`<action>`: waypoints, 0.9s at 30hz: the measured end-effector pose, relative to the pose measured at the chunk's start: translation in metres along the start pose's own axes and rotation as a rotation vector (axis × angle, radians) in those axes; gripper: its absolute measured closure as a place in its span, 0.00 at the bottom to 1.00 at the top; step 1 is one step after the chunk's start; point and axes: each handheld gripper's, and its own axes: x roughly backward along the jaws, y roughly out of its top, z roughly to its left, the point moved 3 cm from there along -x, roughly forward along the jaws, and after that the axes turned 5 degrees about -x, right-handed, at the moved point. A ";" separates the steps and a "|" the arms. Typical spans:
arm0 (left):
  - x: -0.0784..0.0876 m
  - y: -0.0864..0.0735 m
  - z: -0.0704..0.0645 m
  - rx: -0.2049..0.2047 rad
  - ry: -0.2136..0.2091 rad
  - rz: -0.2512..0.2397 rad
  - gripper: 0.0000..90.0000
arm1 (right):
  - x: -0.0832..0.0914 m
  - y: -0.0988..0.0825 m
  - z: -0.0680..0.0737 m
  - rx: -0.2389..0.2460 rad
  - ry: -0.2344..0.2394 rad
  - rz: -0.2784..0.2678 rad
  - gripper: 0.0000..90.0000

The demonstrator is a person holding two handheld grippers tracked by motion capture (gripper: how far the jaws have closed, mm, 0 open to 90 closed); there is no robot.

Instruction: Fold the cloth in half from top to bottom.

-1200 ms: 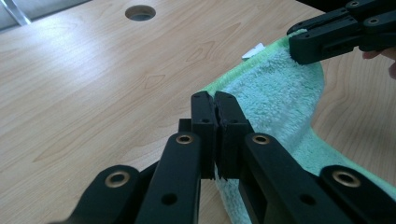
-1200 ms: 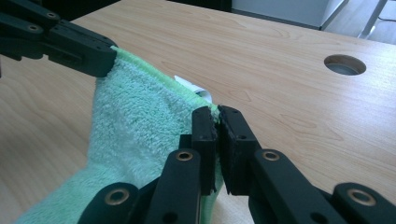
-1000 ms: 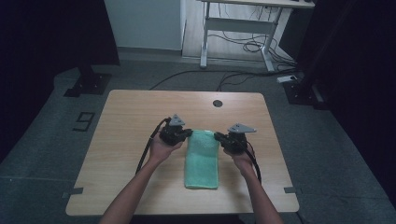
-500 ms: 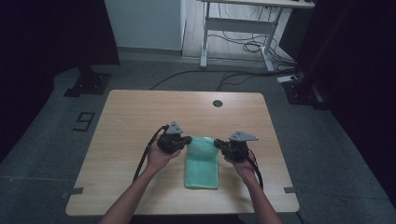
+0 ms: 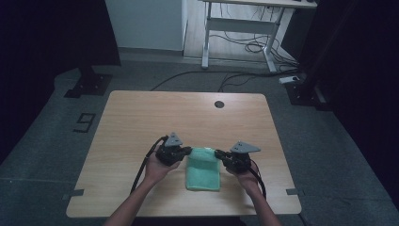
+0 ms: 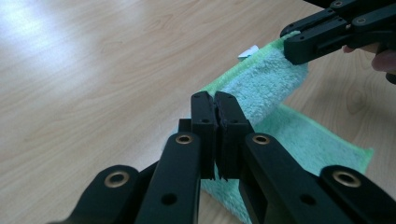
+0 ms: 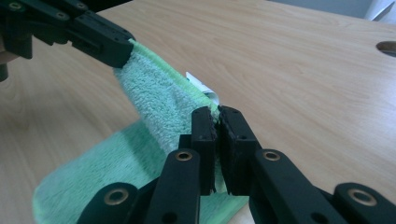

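We are pinching the green towel [image 5: 203,168] near the table's [image 5: 141,117] front edge, left gripper [image 5: 187,151] and right gripper [image 5: 219,153] each clamping 1 far corner, lifting it above pale wood; beyond, grey carpet [image 5: 56,122] and a desk frame [image 5: 240,26] are sitting in dimness.

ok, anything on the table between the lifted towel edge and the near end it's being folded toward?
Nothing visible. Left gripper and right gripper are each shut on a far corner of the towel; the edge hangs off the table. Between it and the near end lies bare towel.

towel [image 5: 203,168] on table [image 5: 141,117], between left gripper [image 5: 184,151], right gripper [image 5: 221,154]
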 end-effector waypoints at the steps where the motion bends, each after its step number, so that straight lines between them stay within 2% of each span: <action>1: 0.001 -0.002 -0.001 0.003 -0.003 -0.002 0.97 | 0.001 -0.002 0.002 0.004 0.002 0.001 0.93; 9: 0.005 -0.020 -0.017 0.012 -0.028 0.002 0.97 | 0.010 -0.018 0.015 0.017 0.040 0.013 0.93; 14: 0.007 -0.032 -0.028 0.022 -0.051 0.005 0.97 | 0.014 -0.031 0.020 0.008 0.058 0.026 0.92; 22: 0.009 -0.046 -0.044 0.012 -0.074 0.018 0.96 | 0.023 -0.047 0.029 0.019 0.079 0.044 0.91; 27: 0.010 -0.058 -0.053 -0.003 -0.086 0.035 0.90 | 0.029 -0.058 0.038 0.047 0.090 0.073 0.80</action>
